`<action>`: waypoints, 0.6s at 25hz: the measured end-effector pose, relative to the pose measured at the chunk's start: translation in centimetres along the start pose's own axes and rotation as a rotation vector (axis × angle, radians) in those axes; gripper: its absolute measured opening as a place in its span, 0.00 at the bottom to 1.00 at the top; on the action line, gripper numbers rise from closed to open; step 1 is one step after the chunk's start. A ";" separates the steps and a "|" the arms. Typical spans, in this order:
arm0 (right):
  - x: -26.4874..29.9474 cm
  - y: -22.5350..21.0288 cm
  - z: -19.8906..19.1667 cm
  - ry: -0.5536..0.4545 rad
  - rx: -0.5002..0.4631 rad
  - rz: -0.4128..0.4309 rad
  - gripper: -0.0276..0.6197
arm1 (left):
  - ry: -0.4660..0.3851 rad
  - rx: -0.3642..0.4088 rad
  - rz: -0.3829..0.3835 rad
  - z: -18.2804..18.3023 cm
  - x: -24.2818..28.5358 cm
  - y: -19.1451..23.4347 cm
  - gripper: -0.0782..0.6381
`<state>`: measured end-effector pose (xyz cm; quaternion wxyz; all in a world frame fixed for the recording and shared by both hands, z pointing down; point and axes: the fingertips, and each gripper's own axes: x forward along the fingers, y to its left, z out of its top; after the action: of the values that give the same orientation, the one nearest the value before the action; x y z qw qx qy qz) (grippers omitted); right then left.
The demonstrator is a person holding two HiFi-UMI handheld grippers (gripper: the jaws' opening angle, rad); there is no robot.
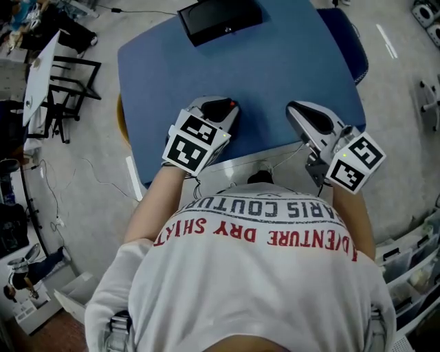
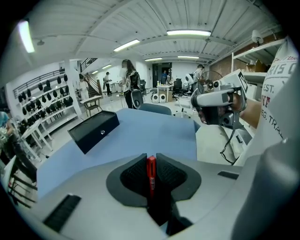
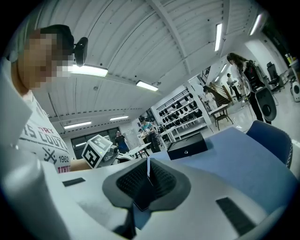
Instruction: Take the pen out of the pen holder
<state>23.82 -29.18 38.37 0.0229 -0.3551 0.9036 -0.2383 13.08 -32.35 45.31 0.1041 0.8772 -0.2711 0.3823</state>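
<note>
The red pen [image 2: 151, 174] is sitting pinched between the two dark pads of the left gripper [image 2: 151, 163], standing upright in the narrow slot between them. Its top is poking up just past the pad edges. The jaws are pressing in on it from both sides, so that gripper is clamping the pen. The gripper is hanging over the near part of the blue table [image 1: 275, 69], tilted downward. I can't tell whether the pen is touching the tabletop.

The right gripper [image 3: 148, 174] is hovering beside it, well apart, over the table's near right corner. Its jaws are sitting together, with only a thin pale sliver showing at the seam, too slight for me to identify.

At the far edge of the table a black box [image 1: 220, 19] is lying flat. The person in the white printed shirt [image 1: 261, 275] is leaning over the near side.
</note>
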 end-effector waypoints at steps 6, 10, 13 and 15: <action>0.0 -0.6 0.4 0.015 0.003 0.045 0.09 | -0.001 -0.044 0.008 0.2 -0.4 0.1 0.21; 0.5 0.3 -0.5 0.017 0.000 0.065 0.09 | -0.011 -0.093 0.004 -1.1 -1.2 0.1 0.21; 0.3 0.9 -1.1 0.014 -0.007 0.069 0.09 | -0.037 -0.127 0.011 -1.5 -1.8 0.1 0.20; 0.6 0.4 0.1 0.022 -0.010 0.069 0.09 | -0.052 -0.141 0.017 -0.2 -2.1 1.0 0.20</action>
<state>23.10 -29.38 38.18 0.0194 -0.3210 0.9167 -0.2369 11.17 -32.29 43.90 0.1554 0.8750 -0.3075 0.3401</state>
